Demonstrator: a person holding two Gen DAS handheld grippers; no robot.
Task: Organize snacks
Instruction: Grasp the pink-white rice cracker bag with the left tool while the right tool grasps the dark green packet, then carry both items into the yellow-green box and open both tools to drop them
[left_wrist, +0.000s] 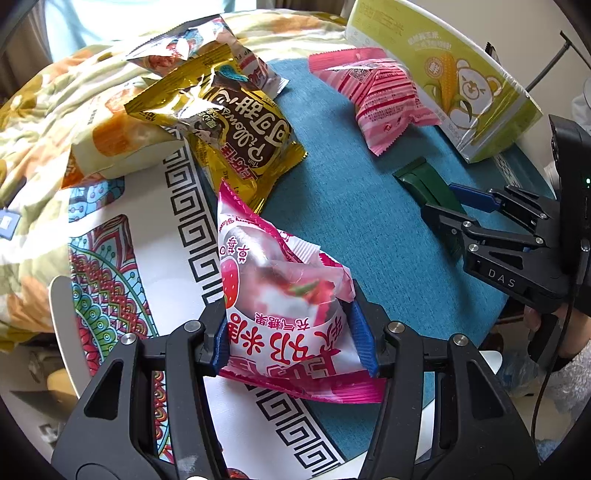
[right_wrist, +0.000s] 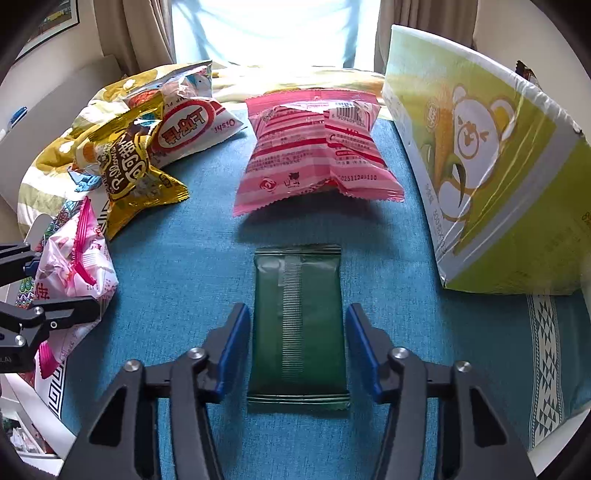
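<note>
Early stage: left claw (left_wrist: 295, 332) clenching strawberry packet (left_wrist: 280, 291), right claw (right_wrist: 295, 343) gripping green packet (right_wrist: 297, 328); other snacks lying unsorted.

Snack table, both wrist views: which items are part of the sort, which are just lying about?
In the job:
- strawberry candy bag, clamped in left gripper
- green packet, between right gripper pads
- pink striped bag
- gold bag
- red-and-white bag
- corn box

Lying about:
- blue cloth
- floral blanket
- curtains
</note>
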